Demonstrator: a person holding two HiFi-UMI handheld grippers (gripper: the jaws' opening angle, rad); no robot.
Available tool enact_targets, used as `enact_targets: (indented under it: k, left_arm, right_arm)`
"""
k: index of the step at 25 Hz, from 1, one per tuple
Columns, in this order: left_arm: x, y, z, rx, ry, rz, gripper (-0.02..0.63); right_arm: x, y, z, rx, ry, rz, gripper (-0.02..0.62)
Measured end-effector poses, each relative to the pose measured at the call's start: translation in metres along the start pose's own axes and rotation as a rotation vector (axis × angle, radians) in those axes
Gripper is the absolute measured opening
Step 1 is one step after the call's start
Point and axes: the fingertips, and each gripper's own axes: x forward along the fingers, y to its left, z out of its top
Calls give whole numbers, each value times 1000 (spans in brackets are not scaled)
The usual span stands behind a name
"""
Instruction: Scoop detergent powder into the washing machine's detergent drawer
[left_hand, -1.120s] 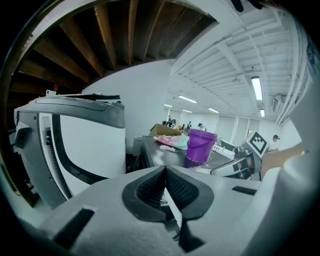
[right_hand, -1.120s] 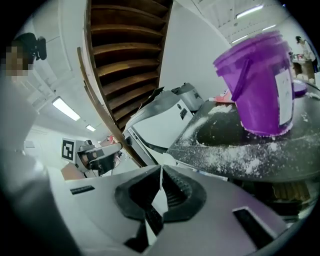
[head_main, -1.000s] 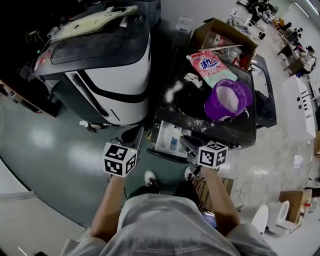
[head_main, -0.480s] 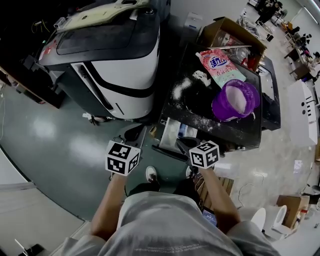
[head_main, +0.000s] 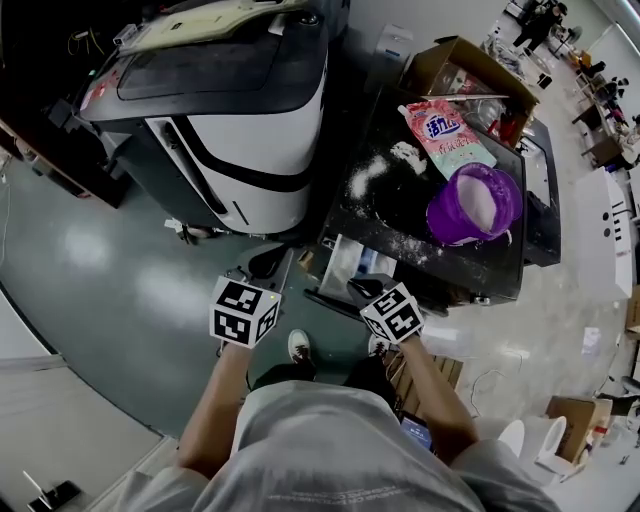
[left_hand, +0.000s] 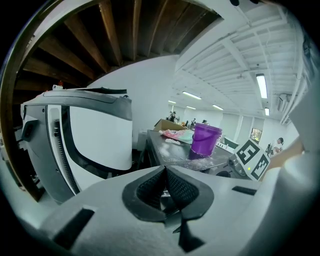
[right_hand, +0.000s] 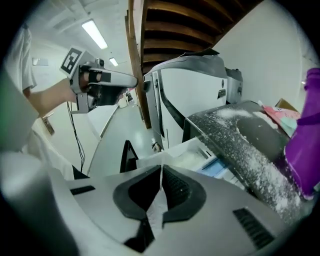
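Two forearms (head_main: 222, 400) stretched forward, left claw (left_hand: 164, 172) closed, right claw (right_hand: 160, 172) closed

blue print on pink detergent bag (head_main: 447, 138), too small to read

cardboard box (head_main: 440, 60): open, far right | white-and-black machine (head_main: 250, 130): left, standing on floor | floor (head_main: 100, 280): glossy, grey-green

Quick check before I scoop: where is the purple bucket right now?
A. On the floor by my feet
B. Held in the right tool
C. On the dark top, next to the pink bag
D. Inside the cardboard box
C: the head view shows the purple bucket standing on the powder-strewn dark top, just beside the pink bag.
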Motion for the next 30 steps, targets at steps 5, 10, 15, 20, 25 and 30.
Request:
enact_targets:
  k: [5, 10, 15, 20, 25, 30]
  left_arm:
    - [-1, 1, -1, -4, -2, 3, 9]
    - [-4, 2, 0, -4, -9, 7, 9]
    - [-8, 4, 1, -17, -22, 16, 9]
    - [-12, 5, 2, -22, -33, 23, 9]
    - [-18, 3, 2, -26, -42, 29, 9]
    - [-24, 2, 0, -25, -47, 33, 9]
  right_arm:
    - [3, 4, -2, -86, 25, -16, 12]
    - [4, 5, 2, -176, 41, -41, 12]
    - [1, 0, 8, -261, 39, -85, 12]
    - [-3, -3, 11, -307, 28, -117, 12]
    - [-7, -4, 14, -406, 39, -152, 12]
    - [-6, -1, 13, -530, 59, -170, 12]
